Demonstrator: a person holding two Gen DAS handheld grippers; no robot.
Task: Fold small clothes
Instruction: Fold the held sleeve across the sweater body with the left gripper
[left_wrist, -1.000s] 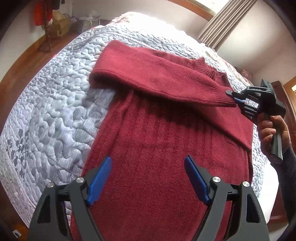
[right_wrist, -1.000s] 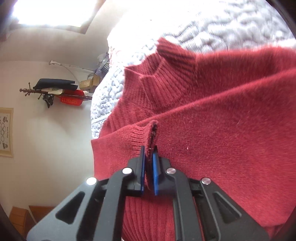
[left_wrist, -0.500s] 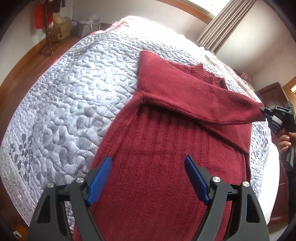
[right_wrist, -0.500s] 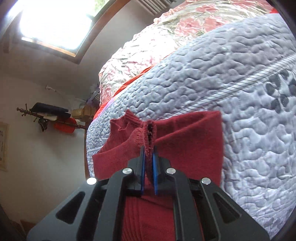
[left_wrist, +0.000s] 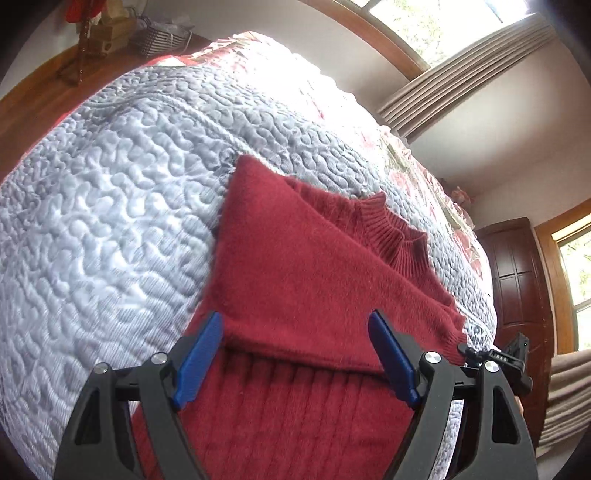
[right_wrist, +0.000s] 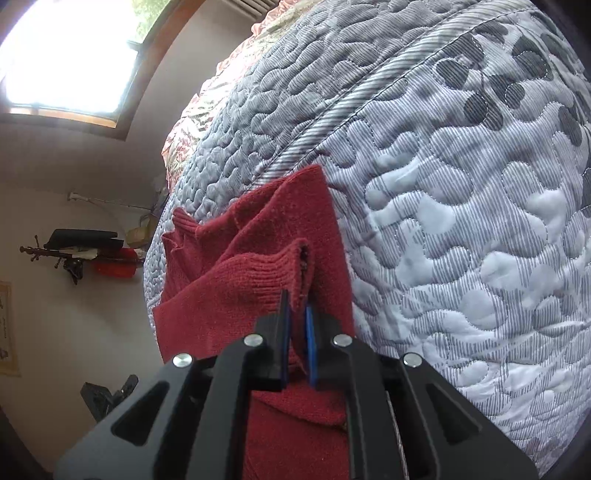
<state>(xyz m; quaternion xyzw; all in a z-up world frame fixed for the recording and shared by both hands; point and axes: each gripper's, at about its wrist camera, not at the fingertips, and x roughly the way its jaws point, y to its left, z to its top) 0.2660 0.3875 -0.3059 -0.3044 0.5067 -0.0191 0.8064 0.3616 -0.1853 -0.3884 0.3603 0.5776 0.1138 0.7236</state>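
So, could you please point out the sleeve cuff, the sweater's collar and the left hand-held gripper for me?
sleeve cuff (right_wrist: 273, 273): right wrist view, on the ribbed end by the fingertips.
collar (left_wrist: 388, 229): left wrist view, on its ribbed band.
left hand-held gripper (left_wrist: 295, 354): left wrist view, midway between the blue fingertips.

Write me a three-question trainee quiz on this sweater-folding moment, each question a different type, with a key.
1. True or false: the left tongs are clamped on the red sweater.
2. Multiple choice: what do the right tongs grip? A) the collar B) the ribbed sleeve cuff C) the quilt
3. Fill in: the sweater lies on a grey ____.

Key: 1 false, their jaws stand wide open above the sweater. 2 B. 3 quilt; the folded sleeve crosses the sweater's body below the collar.
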